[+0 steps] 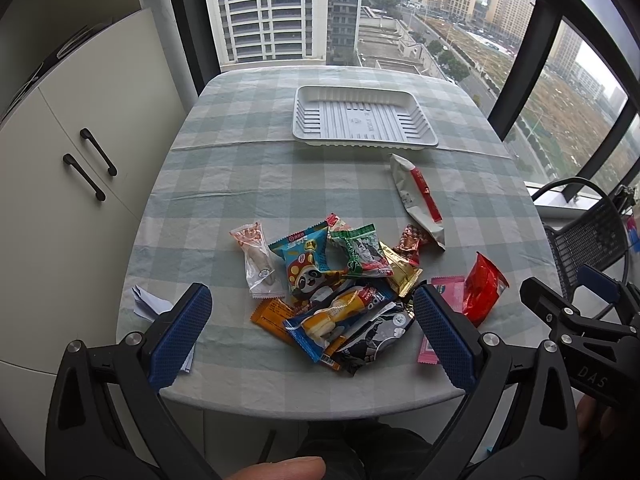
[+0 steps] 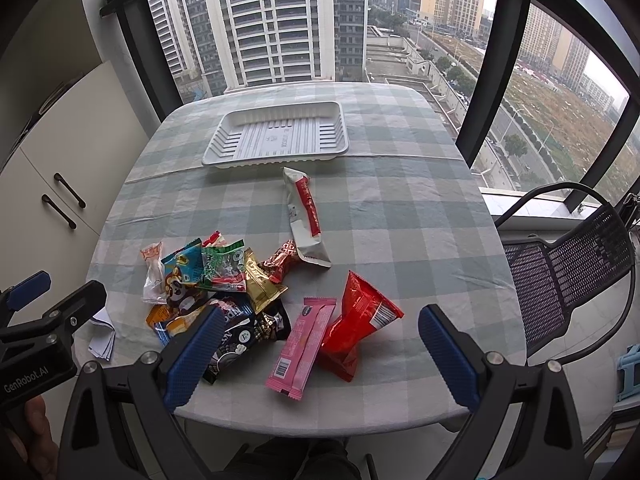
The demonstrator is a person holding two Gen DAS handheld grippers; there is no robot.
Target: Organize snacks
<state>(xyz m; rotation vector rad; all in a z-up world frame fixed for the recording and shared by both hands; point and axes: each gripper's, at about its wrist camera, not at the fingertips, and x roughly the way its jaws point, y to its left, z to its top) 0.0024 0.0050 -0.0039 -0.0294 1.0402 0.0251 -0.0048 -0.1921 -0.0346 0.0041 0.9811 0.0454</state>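
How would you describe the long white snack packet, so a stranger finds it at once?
On the checked table, look just in front of the empty white tray. The long white packet lies alone there, apart from the colourful pile. Only it has a red stripe running down its length.

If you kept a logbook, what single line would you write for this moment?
stage: start | left gripper: open, empty | right gripper: open, empty | white tray: empty | snacks: piled on table

Matt plastic tray (image 1: 362,120), glossy wrappers (image 1: 344,280)
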